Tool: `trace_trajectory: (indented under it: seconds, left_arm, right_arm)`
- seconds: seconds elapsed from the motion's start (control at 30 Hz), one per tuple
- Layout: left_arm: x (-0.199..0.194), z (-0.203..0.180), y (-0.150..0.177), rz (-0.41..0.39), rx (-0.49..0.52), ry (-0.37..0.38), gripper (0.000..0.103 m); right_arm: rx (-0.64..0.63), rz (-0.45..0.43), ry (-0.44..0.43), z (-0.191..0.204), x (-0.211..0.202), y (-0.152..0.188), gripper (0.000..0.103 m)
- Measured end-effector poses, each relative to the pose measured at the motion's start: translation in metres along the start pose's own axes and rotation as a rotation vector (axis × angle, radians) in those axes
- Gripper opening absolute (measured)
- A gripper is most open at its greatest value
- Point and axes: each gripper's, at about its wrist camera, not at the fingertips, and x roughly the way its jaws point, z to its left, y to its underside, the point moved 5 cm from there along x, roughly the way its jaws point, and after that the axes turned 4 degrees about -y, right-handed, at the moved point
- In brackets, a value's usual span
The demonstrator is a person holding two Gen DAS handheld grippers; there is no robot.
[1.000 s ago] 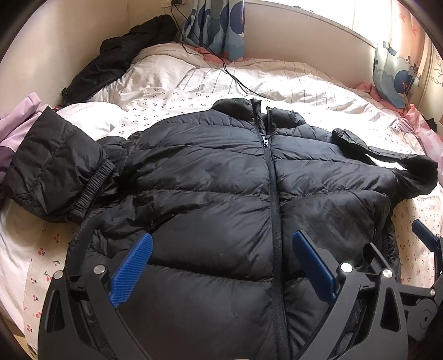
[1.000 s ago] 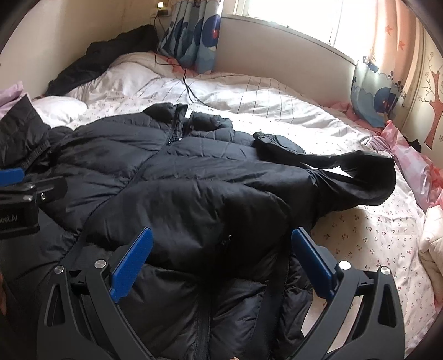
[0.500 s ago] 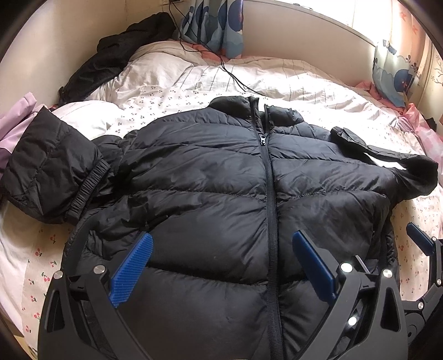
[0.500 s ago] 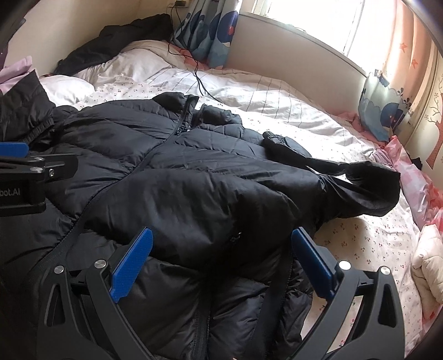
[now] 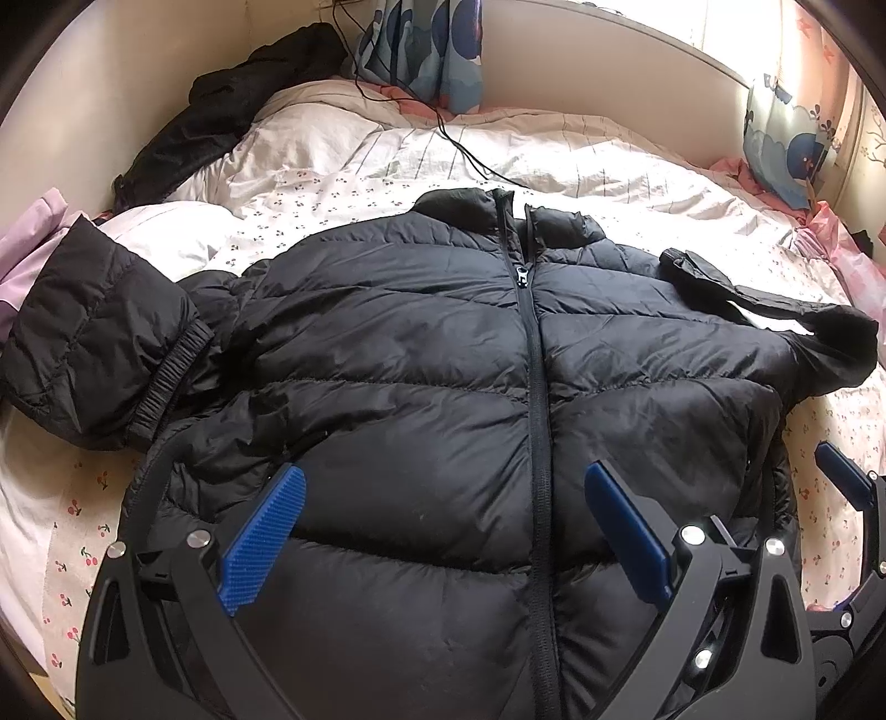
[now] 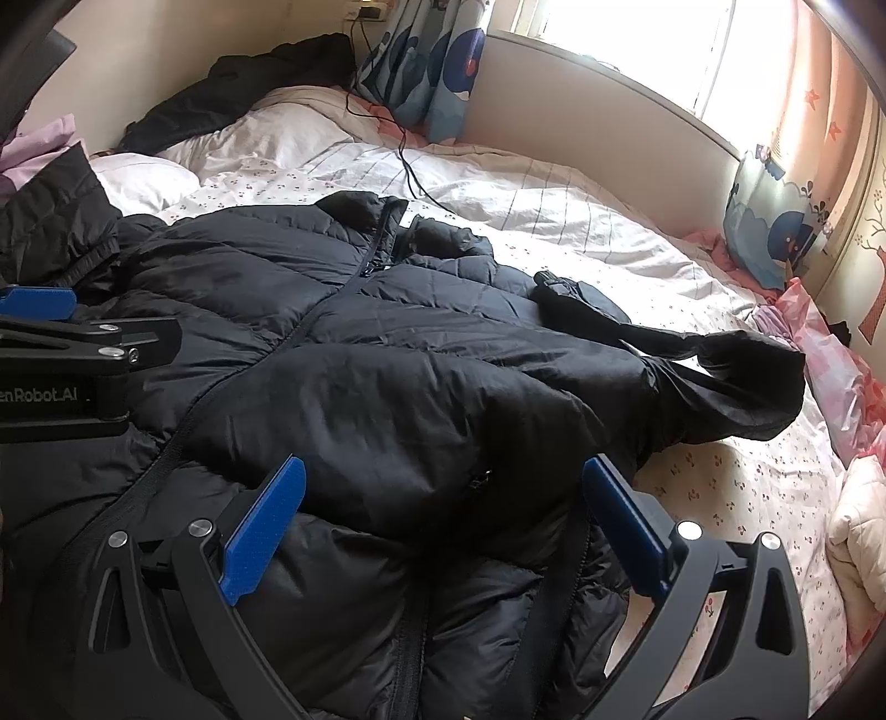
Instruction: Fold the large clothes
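Observation:
A black puffer jacket (image 5: pixel 421 354) lies front up and zipped on the bed, collar away from me. Its left sleeve (image 5: pixel 94 343) is bunched at the left; its right sleeve (image 5: pixel 775 315) lies folded across the right shoulder. My left gripper (image 5: pixel 443 531) is open and empty above the jacket's lower front. My right gripper (image 6: pixel 437 520) is open and empty above the jacket's (image 6: pixel 387 365) right side, near the folded sleeve (image 6: pixel 692 365). The left gripper also shows at the left edge of the right wrist view (image 6: pixel 61 354).
The bed (image 5: pixel 581 166) has a white sheet with small cherries. Another dark garment (image 5: pixel 238 105) lies at the far left corner by the wall. A black cable (image 5: pixel 459 144) runs across the sheet. A blue patterned curtain (image 5: pixel 426 50) hangs behind. Pink bedding (image 6: pixel 836 376) sits at the right.
Both grippers have shifted slightly over the jacket, and the views have tilted a little. Both stay open and empty. The jacket has not moved.

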Motion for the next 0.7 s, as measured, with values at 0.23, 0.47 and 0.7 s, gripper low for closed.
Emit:
trace_trajectory:
  seconds: [0.23, 0.47, 0.7]
  left_arm:
    - [0.001, -0.002, -0.001, 0.001, 0.001, 0.001, 0.097]
    - [0.006, -0.006, -0.004, 0.013, 0.004, 0.003, 0.097]
    - [0.004, -0.004, -0.002, 0.009, 0.015, -0.007, 0.097]
  right_arm:
    - [-0.022, -0.009, 0.025, 0.0, -0.001, -0.002, 0.097]
    - [-0.104, 0.004, 0.05, 0.001, 0.006, -0.006, 0.097]
    - [-0.106, 0.027, 0.017, -0.009, 0.015, -0.015, 0.097]
